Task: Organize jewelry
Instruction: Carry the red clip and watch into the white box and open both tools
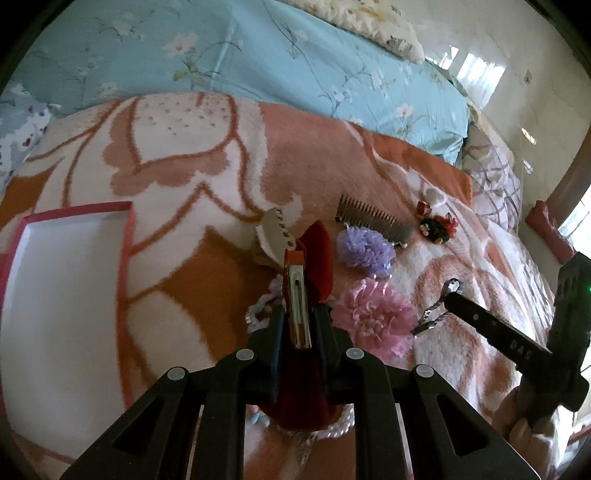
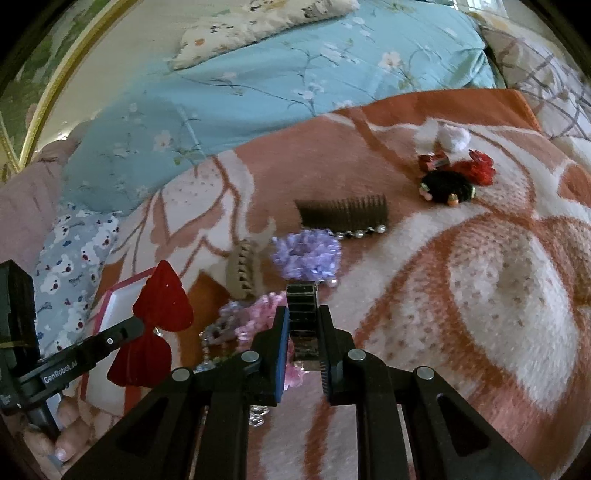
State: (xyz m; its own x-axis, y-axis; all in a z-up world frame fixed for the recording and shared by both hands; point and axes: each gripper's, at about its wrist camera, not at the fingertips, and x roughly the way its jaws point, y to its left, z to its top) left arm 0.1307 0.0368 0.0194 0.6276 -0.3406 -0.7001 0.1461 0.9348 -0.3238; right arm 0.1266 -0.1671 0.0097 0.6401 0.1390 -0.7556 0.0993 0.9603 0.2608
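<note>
The red bow clip (image 1: 314, 258) is being held above the blanket (image 1: 166, 258) in the closed left tool (image 1: 297, 325), the silver bracelet (image 1: 437, 304) in the closed right tool (image 2: 303, 332); either is being risked by slippage before the far-left tray (image 1: 55, 277).

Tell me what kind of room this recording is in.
Most likely a bedroom: the work surface is a bed covered by an orange floral blanket, with a blue floral quilt and a pillow behind it. Hair accessories such as a comb clip lie on the blanket.
</note>
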